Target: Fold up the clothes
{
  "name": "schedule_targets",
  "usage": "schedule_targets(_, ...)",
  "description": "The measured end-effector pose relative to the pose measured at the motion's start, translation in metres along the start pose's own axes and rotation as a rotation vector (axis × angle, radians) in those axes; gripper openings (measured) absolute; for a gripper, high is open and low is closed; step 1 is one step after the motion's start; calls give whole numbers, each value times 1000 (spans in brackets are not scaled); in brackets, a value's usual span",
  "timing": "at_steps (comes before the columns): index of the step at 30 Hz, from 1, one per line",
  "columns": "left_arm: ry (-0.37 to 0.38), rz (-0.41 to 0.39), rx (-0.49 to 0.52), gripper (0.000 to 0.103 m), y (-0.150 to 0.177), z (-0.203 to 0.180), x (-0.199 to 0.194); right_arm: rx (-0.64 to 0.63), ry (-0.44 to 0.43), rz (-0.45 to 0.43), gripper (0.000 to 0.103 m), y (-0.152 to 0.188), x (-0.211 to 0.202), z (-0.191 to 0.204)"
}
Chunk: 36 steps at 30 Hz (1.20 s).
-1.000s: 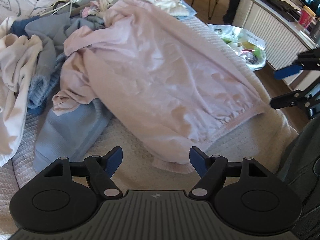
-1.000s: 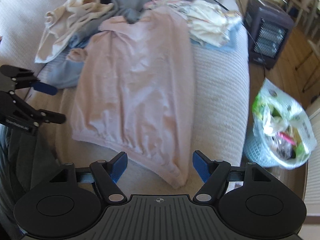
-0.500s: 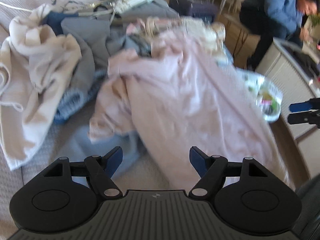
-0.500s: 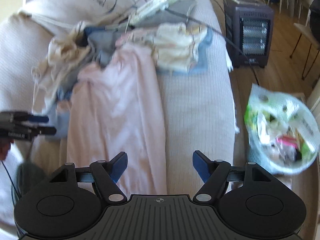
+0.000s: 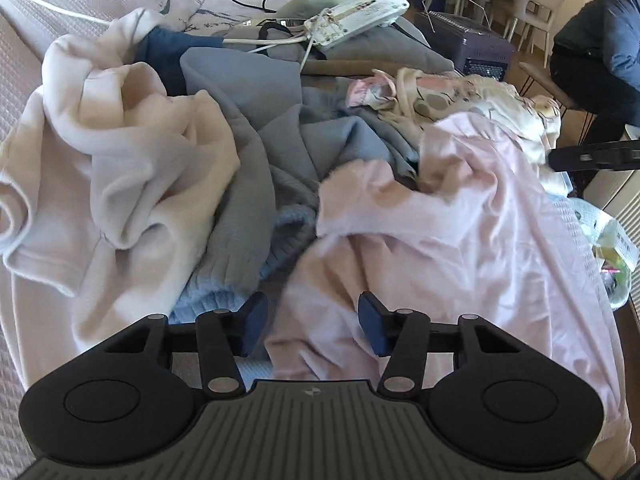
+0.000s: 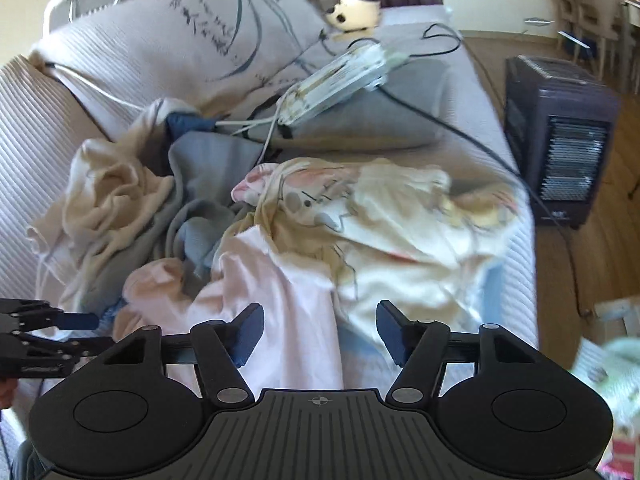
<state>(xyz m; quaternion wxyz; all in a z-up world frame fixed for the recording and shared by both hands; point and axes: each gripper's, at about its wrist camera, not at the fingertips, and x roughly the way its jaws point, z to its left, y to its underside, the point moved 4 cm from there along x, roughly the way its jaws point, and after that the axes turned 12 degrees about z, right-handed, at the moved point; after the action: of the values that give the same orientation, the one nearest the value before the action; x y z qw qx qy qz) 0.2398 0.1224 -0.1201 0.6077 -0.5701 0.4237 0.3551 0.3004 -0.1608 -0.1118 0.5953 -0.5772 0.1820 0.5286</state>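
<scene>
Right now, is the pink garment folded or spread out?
Spread out, unfolded: the pink garment lies lengthwise along the bed, its sleeve crumpled against the grey clothes.

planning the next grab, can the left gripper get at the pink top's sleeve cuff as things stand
Probably yes. The left gripper sits over the pink top with its jaws closing, pads not yet pressing; the sleeve cuff lies just ahead, on top of the grey garment, nothing covering it.

One pale pink cotton garment [image 5: 460,248] lies near on the right. One cream fleece garment [image 5: 120,152] lies left. One grey fleece garment [image 5: 256,128] sits between them, with one light blue ribbed knit [image 5: 208,300] near it. One cream printed garment [image 6: 392,216] lies far right. One white power strip [image 5: 356,12] rests at the far end, on one grey cushion [image 6: 380,120].
</scene>
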Motion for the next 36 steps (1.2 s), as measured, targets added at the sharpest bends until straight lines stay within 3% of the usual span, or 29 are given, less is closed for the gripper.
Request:
schedule_targets(2, 26, -3, 0, 54, -9, -3, 1, -27, 8, 26, 60, -11, 19, 5)
schedule_targets(3, 26, -10, 8, 54, -14, -5, 1, -36, 12, 38, 53, -15, 26, 6)
schedule_targets(5, 13, -24, 30, 54, -23, -11, 2, -33, 15, 60, 2, -21, 38, 8)
schedule_targets(9, 56, -36, 50, 54, -36, -17, -3, -102, 128, 19, 3, -28, 14, 4)
schedule_targets(12, 57, -43, 62, 56, -39, -19, -5, -50, 201, -11, 3, -36, -18, -25)
schedule_targets(16, 29, -17, 71, 58, -34, -21, 9, 26, 369, -13, 3, -37, -29, -72)
schedule_targets(18, 24, 18, 62, 58, -26, -21, 16, 80, 385, 37, 9, -30, -15, -90)
schedule_targets(21, 11, 49, 62, 58, -14, -17, 14, 121, 443, 83, 30, -18, -9, -96)
schedule_targets(23, -2, 54, 61, 60, -7, -11, 6, 111, 461, 65, 44, -11, -22, -92)
schedule_targets(25, 4, 55, 52, 60, 0, -4, -4, 91, 444, 44, 51, -4, -39, -85)
schedule_targets(30, -11, 60, 38, 63, 28, -3, -22, 35, 350, 33, 52, 27, -73, -51)
schedule_targets(36, 104, 121, 100, 63, 85, -42, -31, -77, 193, 127, 52, 109, -74, 14)
